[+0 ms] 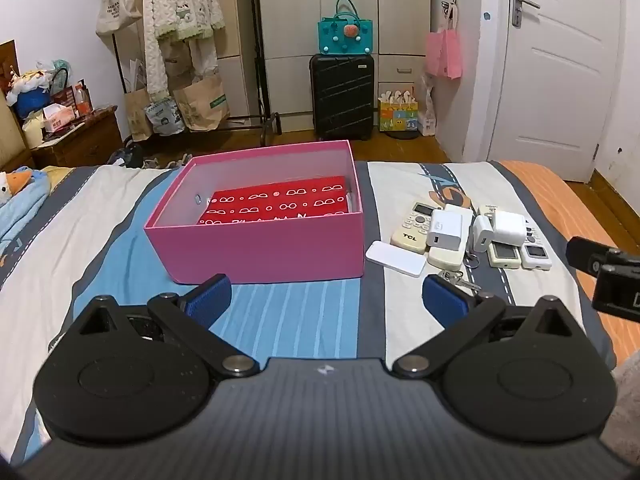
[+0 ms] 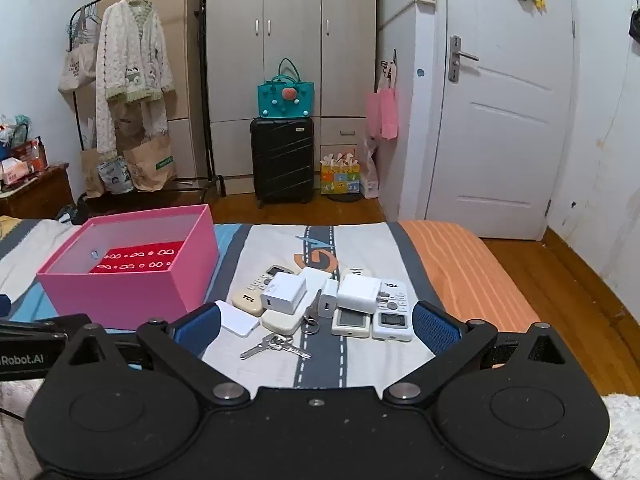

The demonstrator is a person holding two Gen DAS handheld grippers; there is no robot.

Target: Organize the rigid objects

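Observation:
A pink box stands open on the bed with a red patterned sheet inside. To its right lies a pile of remotes, white chargers, a flat white case and keys. My left gripper is open and empty, just before the box's near wall. My right gripper is open and empty, its fingers either side of the pile and the keys, a little short of them. It shows at the right edge of the left wrist view.
The bed ends just past the box; wooden floor lies beyond. A black suitcase with a teal bag, a wardrobe, a clothes rack and a white door stand behind. A blue blanket lies far left.

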